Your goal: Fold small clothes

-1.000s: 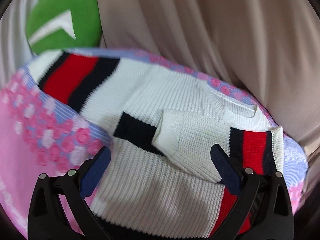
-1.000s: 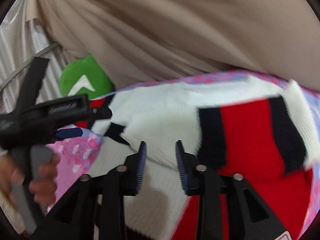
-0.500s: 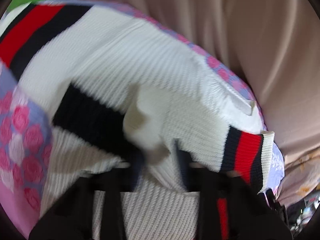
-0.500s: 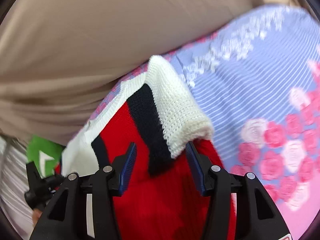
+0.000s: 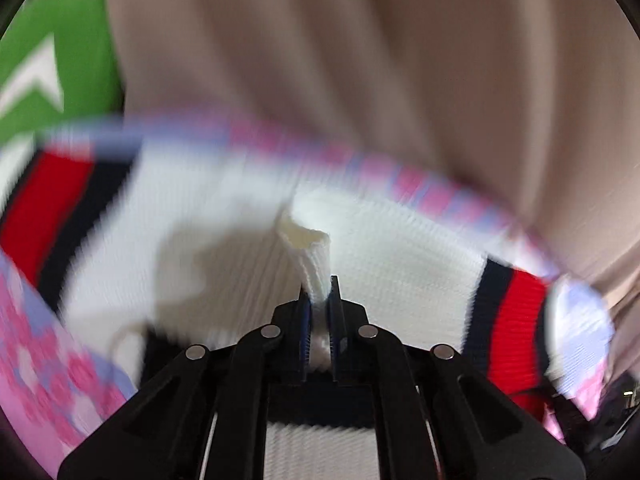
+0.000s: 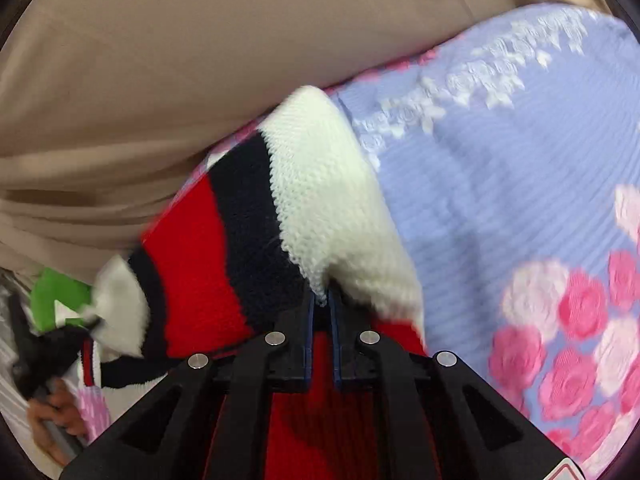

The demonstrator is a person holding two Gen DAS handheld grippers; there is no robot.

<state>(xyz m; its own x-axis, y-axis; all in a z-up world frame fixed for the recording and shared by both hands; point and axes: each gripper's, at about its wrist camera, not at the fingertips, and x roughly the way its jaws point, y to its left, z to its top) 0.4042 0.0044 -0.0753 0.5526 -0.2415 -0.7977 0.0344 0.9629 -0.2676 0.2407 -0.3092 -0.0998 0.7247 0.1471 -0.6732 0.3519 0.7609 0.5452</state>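
A small white knit sweater (image 5: 224, 216) with red and navy stripes lies on a floral pink and lilac bedspread (image 5: 36, 364). My left gripper (image 5: 319, 300) is shut on a white sleeve cuff (image 5: 310, 252), pinched up between the blue pads. My right gripper (image 6: 321, 300) is shut on the white edge of the other sleeve (image 6: 320, 188), by its navy and red bands, lifting it. The left gripper also shows in the right wrist view (image 6: 36, 352) at far left, hand on its handle.
A beige curtain (image 5: 360, 64) hangs behind the bed, close to the sweater's far edge. A green cushion with a white arrow (image 5: 52, 60) sits at the back left. The bedspread (image 6: 520, 184) stretches right of the sleeve.
Both grippers closed: the left one moved in and pinched the white cuff, the right one shut on the striped sleeve's edge and lifted it. Both views are motion-blurred.
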